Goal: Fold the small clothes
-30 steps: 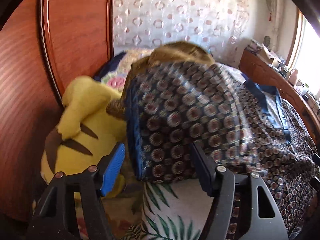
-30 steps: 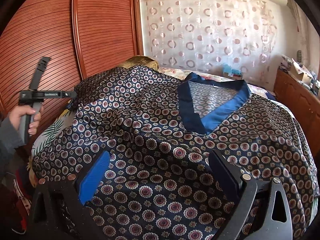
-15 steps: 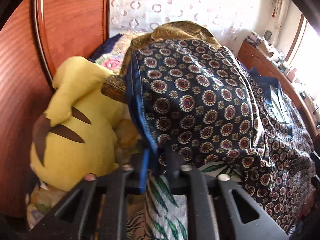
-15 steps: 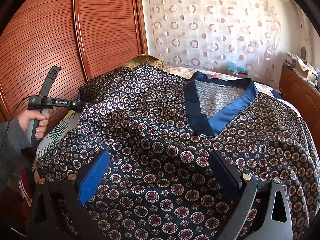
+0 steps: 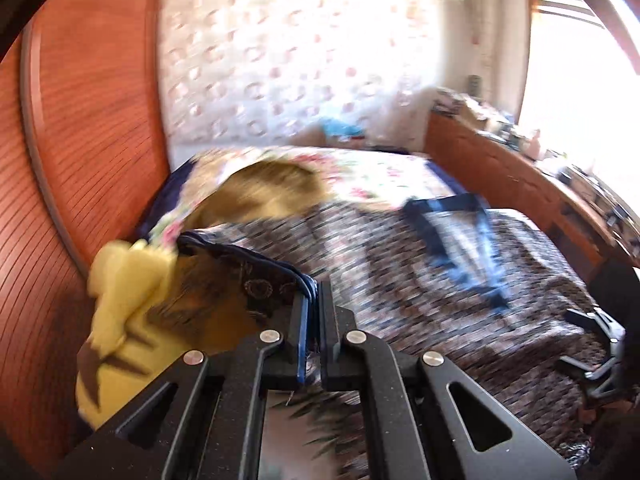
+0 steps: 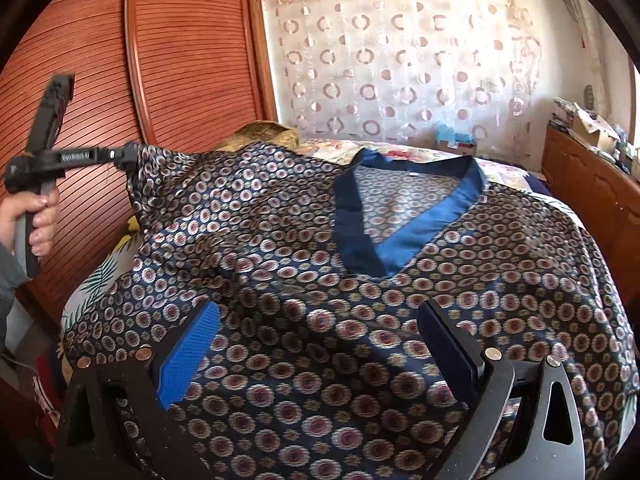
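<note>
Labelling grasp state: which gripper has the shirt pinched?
The left gripper: shut on the patterned shirt sleeve edge. The right gripper hangs open above it.

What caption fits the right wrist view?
Left gripper lifts the patterned shirt by its sleeve; right gripper open above it.

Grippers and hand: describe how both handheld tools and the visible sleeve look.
Right gripper: black angular frame, silver rivets, one textured blue pad, one dark pad. Left gripper: the same black build and rivets, blue pad edge; white lettering on its bar. Hand on a grey handle, grey sleeve.
</note>
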`<state>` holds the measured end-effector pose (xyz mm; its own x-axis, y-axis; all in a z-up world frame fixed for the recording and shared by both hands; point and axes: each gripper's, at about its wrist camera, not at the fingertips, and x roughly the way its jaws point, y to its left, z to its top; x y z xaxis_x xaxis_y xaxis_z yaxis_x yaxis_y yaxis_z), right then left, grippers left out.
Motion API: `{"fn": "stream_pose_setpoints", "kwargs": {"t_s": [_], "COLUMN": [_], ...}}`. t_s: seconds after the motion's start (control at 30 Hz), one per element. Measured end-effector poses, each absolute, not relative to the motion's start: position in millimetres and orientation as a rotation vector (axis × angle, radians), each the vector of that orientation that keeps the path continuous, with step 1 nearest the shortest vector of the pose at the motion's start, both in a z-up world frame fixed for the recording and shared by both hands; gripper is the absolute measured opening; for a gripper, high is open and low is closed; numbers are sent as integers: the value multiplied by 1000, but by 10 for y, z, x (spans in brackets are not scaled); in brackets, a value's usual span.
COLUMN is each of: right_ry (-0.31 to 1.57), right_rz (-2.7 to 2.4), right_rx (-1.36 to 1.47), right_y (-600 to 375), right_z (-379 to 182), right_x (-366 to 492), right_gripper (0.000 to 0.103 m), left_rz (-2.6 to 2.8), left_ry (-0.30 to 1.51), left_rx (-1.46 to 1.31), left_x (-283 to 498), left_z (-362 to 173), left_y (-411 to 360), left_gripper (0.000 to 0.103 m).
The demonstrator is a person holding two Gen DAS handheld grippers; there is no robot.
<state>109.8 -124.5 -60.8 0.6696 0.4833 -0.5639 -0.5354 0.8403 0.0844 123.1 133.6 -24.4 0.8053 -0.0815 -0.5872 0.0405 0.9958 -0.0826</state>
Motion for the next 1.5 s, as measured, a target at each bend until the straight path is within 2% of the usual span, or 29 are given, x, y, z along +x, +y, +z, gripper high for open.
{"fn": "stream_pose_setpoints", "kwargs": {"t_s": [0.23, 0.47, 0.6, 0.67, 0.7, 0.73, 0.8, 0.93, 1.17, 1.23, 1.27, 1.37, 1.5], "right_ry": [591, 596, 591, 585, 579, 575, 553, 507, 523, 555, 571, 623, 758], "right_rz": [553, 544, 557, 562, 564, 565, 565, 568, 675, 705, 717, 733, 750], "right_rx": [-83, -84, -86, -94, -101, -107, -119, -162, -193, -190, -193, -195, -166], "right_y": [-1335, -1321, -1283, -1254, -1220, -1195, -1159, -1000, -562, -444, -373, -156, 112], "right_z": [-520, -519, -486, -461, -443, -429, -380, -323, -342, -403, -435, -553, -746], "right_x": [1047, 1029, 1066, 1108, 1114, 1126, 1165, 1243, 1661, 1840, 1921, 2196, 2593], "right_gripper": [99, 99, 99, 99, 99, 99, 93, 91, 91, 85, 78, 67, 66], "left_rz": [-192, -193, -184, -183, -179, -170, -141, -109, -74, -71, -65, -44, -25], "left_ry": [635, 647, 626, 619, 611, 600, 586, 578, 601, 603, 595, 566, 548], "left_rx": [-33, -44, -27, -40, -47, -50, -57, -88, -127, -126, -125, -106, -92], "left_x": [1356, 1064, 883, 841, 800, 763, 706, 635, 624, 615, 605, 579, 581], "left_z": [-164, -130, -82, -71, -61, -54, -54, -133, -364, -412, -428, -454, -459], "left_y": [694, 665, 717, 757, 783, 808, 874, 1011, 1151, 1142, 1148, 1130, 1120], "left_gripper": [5, 6, 18, 28, 39, 46, 47, 74, 77, 77, 77, 77, 77]}}
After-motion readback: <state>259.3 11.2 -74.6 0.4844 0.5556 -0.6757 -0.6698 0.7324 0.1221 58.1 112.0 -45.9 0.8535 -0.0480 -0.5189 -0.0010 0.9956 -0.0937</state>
